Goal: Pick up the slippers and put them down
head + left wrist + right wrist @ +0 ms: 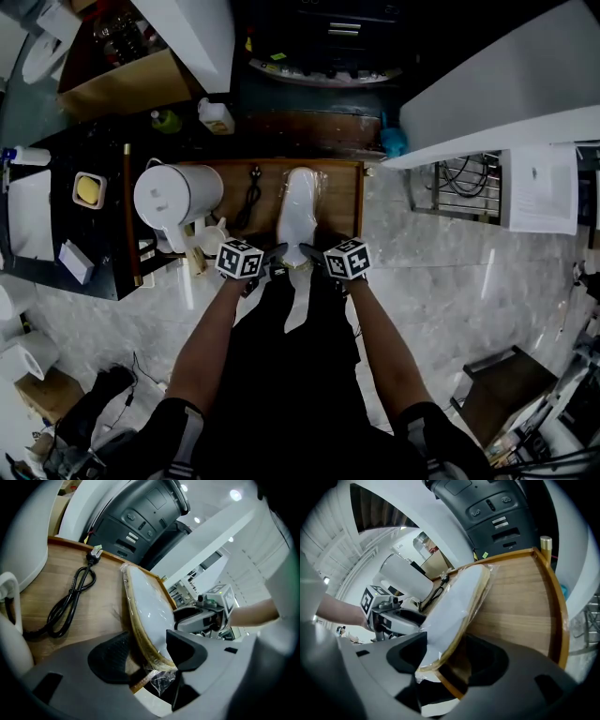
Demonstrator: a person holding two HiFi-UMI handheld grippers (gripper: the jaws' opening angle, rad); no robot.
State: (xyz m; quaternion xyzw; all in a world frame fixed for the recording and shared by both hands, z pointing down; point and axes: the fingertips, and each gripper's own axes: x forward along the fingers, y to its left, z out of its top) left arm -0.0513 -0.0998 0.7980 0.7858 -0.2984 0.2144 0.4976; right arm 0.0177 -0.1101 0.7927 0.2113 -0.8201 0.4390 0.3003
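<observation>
A pair of white slippers (298, 211) with tan soles, wrapped in clear plastic, lies lengthwise on the wooden tabletop (342, 202), its near end at the front edge. My left gripper (273, 256) stands at that end from the left and my right gripper (309, 251) from the right. In the left gripper view the slippers' (145, 606) heel end sits between the wide jaws of that gripper (147, 656), pads not pressing. In the right gripper view the slippers (454, 606) likewise lie between that gripper's (450, 656) spread jaws. Both are open.
A white jug-like appliance (173, 197) stands at the tabletop's left, a coiled black cable (251, 197) beside the slippers. The tabletop has a raised rim (555, 597). A dark machine (140, 517) stands behind it. Pale tiled floor (441, 281) lies to the right.
</observation>
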